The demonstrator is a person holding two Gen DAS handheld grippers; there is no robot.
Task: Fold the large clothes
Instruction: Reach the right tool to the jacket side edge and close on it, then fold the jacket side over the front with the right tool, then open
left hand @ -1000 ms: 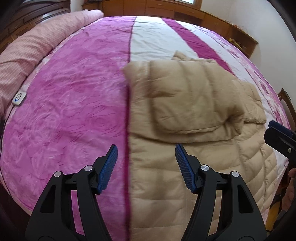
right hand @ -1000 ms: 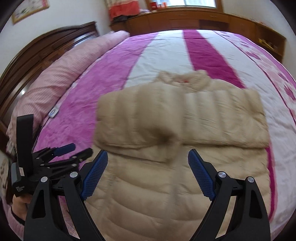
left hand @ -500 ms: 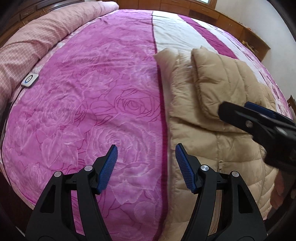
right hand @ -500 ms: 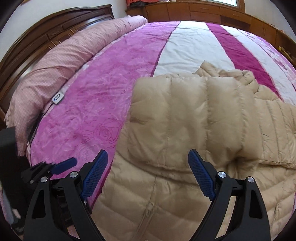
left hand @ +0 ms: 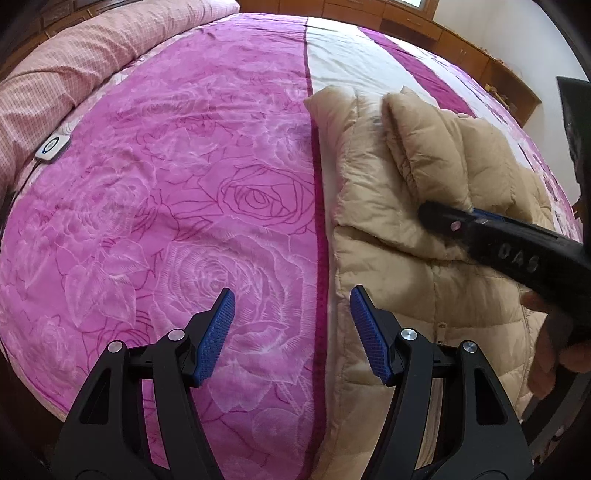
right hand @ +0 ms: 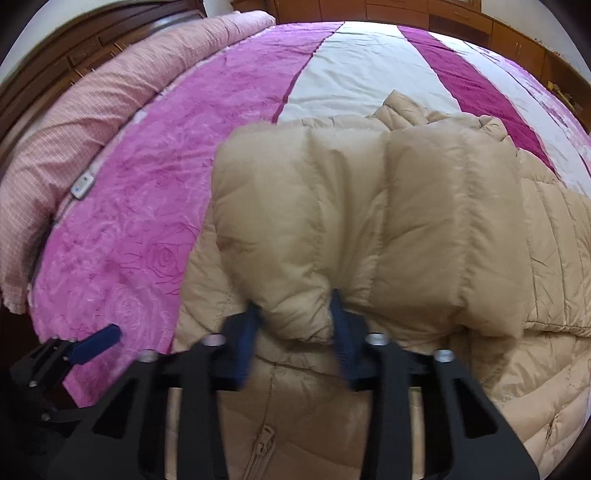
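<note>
A beige down jacket (left hand: 424,236) lies on the bed with a sleeve (right hand: 369,206) folded across its chest. My right gripper (right hand: 295,317) is shut on the cuff end of that sleeve; its blue pads (right hand: 341,325) press the puffy fabric from both sides. It also shows in the left wrist view (left hand: 454,218), lying over the jacket. My left gripper (left hand: 290,332) is open and empty, above the jacket's left edge where it meets the pink bedspread. Its tip shows at the lower left of the right wrist view (right hand: 96,341).
The bed has a pink rose-patterned spread (left hand: 166,203) with white and magenta stripes (right hand: 351,70). A pink checked duvet roll (left hand: 66,70) lies along the dark wooden headboard (right hand: 92,48). A small white controller (left hand: 53,147) rests near it. Wooden cabinets (right hand: 498,29) line the far wall.
My right gripper has moved in on the folded sleeve and closed on its cuff end. My left gripper has stayed open and shifted left toward the jacket's edge.
</note>
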